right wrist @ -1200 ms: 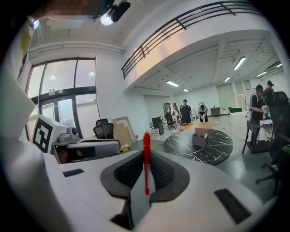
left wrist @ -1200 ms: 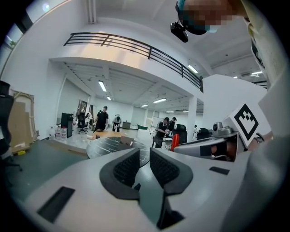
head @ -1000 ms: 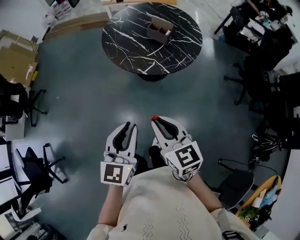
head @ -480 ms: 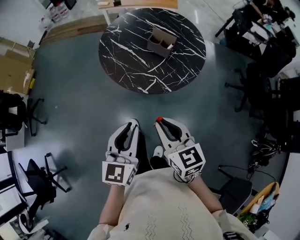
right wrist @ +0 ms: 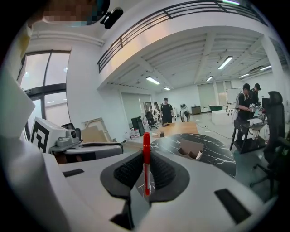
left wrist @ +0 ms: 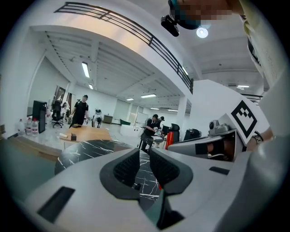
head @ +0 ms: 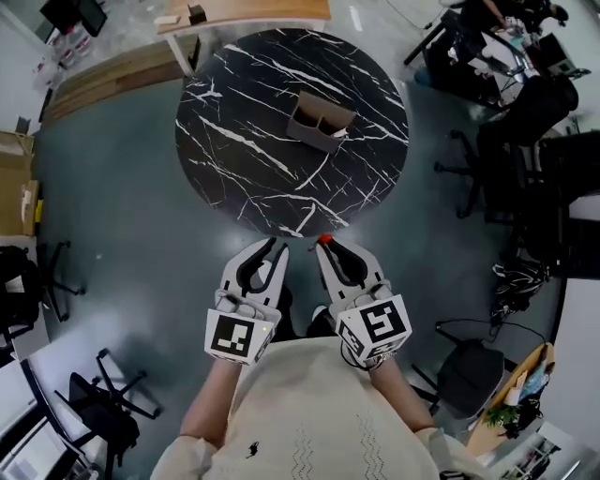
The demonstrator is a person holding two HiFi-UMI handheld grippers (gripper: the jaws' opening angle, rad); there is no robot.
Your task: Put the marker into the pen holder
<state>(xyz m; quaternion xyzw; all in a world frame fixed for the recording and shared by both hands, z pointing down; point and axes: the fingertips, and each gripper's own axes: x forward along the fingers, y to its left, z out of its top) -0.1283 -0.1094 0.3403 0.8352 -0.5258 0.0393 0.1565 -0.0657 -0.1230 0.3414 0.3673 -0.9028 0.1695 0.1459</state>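
- The right gripper (head: 324,247) is clenched on a red marker (head: 322,240). The marker stands straight up between the pads, with its cap end on top.
- The left gripper (head: 273,247) is squeezed almost closed and holds nothing. Only a thin slit shows between its pads. It sits just beside the right one, at its 9 o'clock.
- Both grippers point to 12 o'clock. Their tips are right at the near edge of the round black table (head: 234,103).
- The pen holder (head: 319,120) is a brown box with open pockets. It stands near the middle of the table, a little toward 3 o'clock, well apart from the marker. Black table top lies all round it.
- The grey floor (head: 112,187) is wide at the table's 9 o'clock.
- Black chairs (head: 483,173) crowd the 3 o'clock side, near the table's edge.
- A wooden desk (head: 253,11) sits close to the table's far edge at 12 o'clock.
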